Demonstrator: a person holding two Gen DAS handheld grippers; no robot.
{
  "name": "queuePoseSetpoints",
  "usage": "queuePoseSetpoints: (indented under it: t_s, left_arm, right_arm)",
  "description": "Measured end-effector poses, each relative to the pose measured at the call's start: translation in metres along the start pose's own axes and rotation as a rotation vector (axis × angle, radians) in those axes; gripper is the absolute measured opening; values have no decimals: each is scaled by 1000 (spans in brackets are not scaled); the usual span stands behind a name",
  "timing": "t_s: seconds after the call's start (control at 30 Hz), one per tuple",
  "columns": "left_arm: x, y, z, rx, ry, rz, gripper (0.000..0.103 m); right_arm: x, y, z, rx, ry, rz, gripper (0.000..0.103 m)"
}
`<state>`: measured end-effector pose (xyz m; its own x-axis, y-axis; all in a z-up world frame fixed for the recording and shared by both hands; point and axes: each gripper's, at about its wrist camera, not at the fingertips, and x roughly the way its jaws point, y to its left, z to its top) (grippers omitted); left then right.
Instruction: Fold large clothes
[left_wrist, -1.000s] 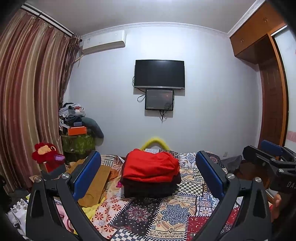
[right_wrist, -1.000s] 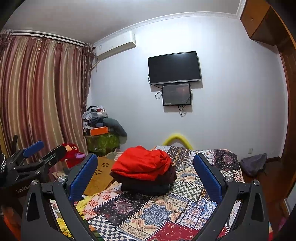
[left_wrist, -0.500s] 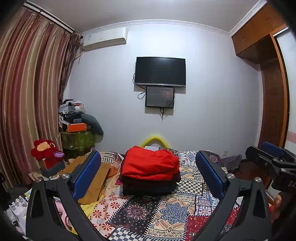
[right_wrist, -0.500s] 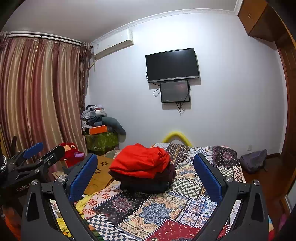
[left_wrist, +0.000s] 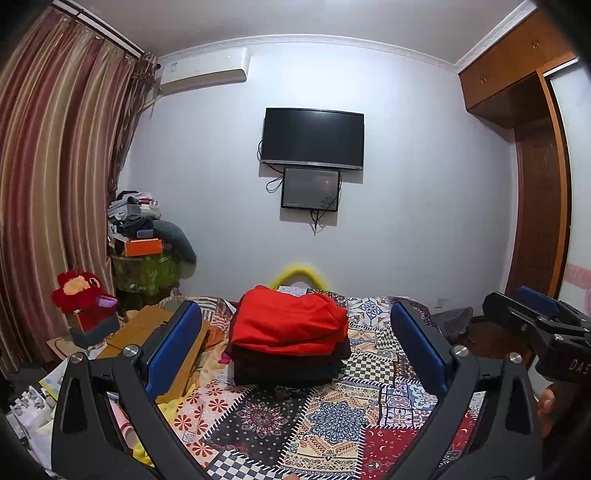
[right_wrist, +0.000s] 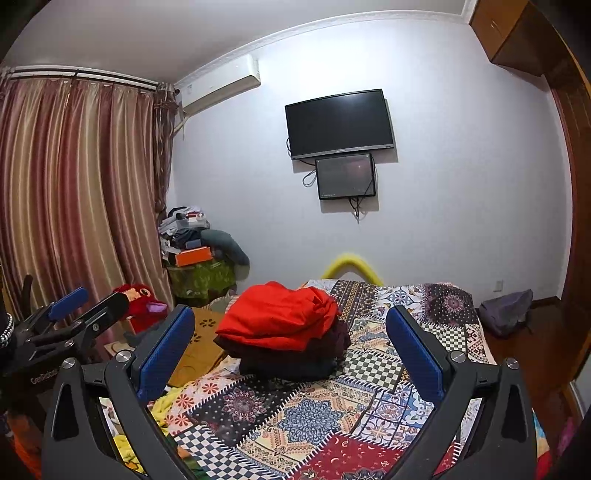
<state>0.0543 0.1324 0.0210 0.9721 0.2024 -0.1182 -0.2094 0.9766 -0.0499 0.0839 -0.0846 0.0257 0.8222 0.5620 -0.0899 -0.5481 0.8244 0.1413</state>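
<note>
Left gripper (left_wrist: 295, 347) and right gripper (right_wrist: 290, 349) raised slightly since a second ago, jaws wide apart, holding nothing. Folded red garment (left_wrist: 288, 319) atop dark clothes stack (left_wrist: 291, 363), mid patchwork bed (left_wrist: 332, 417). Fold apparently complete.
</note>
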Motion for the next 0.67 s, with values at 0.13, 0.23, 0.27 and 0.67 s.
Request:
queuePoseSetpoints:
  t_s: [0.13, 0.23, 0.27, 0.67]
  left_arm:
    - [3, 0, -1, 1, 18, -14, 103]
    - [4, 0, -3, 1, 17, -15, 103]
    - [4, 0, -3, -1, 18, -17, 103]
    - [7, -2, -7, -3, 31, -35, 103]
  right_arm:
    - [0, -1, 0, 1, 0, 0, 103]
    - [0, 0, -1, -3, 0, -1, 103]
    - [1, 0, -1, -5, 1, -2, 103]
    - [5, -2, -1, 2, 9, 3, 103]
